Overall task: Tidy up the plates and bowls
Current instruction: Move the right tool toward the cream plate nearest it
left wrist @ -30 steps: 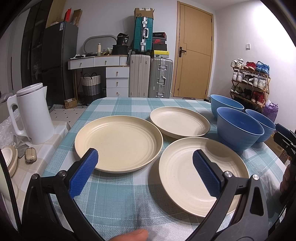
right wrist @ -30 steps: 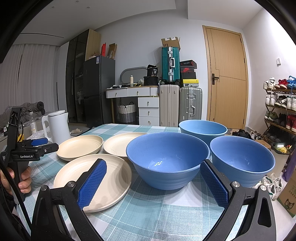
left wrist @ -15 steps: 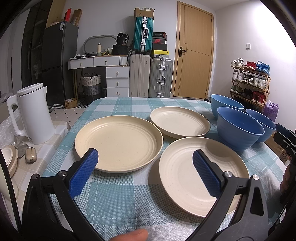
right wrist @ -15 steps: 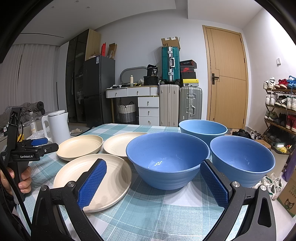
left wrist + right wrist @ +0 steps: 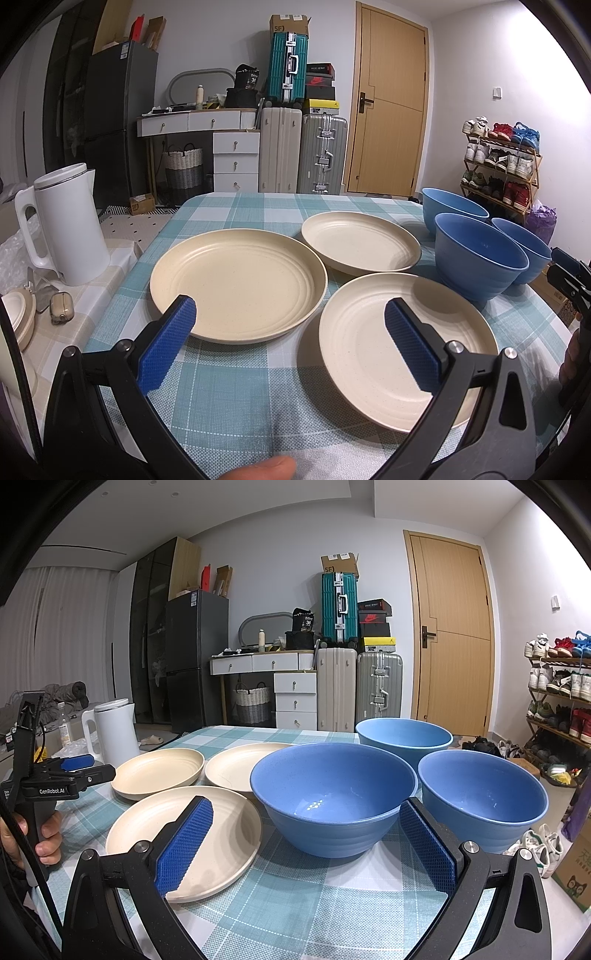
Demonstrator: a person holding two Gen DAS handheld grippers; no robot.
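1. Table (image 5: 236,398): covered in a woven cloth, teal and white check, a few creases at the near edge. All the dishes sit on it.
2. Left plate (image 5: 238,282): cream, round, matte with fine speckles, concentric ridges inside the raised rim. Flat on the cloth, just beside the other two plates, no overlap that I can tell.
3. Near plate (image 5: 369,347): same cream ridged type, closest to the left gripper's right finger, which blocks part of it in view. In the right wrist view it lies just left of the front bowl.
4. Far plate (image 5: 360,243): same type, behind the other two, near the bowls.
5. Front bowl (image 5: 332,797): blue, deep, round, smooth glossy inside with a light glare, faint ribs on the outer wall. Upright, empty, dead ahead of the right gripper.
6. Right bowl (image 5: 482,799): same blue, upright, just beside the front bowl.
7. Back bowl (image 5: 404,736): same blue, upright, behind both. All three bowls are separate, not nested.
8. Kettle (image 5: 64,225): white, smooth plastic, tall, on a side surface left of the table.
9. Left gripper (image 5: 290,341): black frame, blue knurled pads, jaws spread wide, nothing between them, above the near edge of the table.
10. Right gripper (image 5: 304,843): same build, jaws spread wide, empty, front bowl framed between the fingers but not touched.
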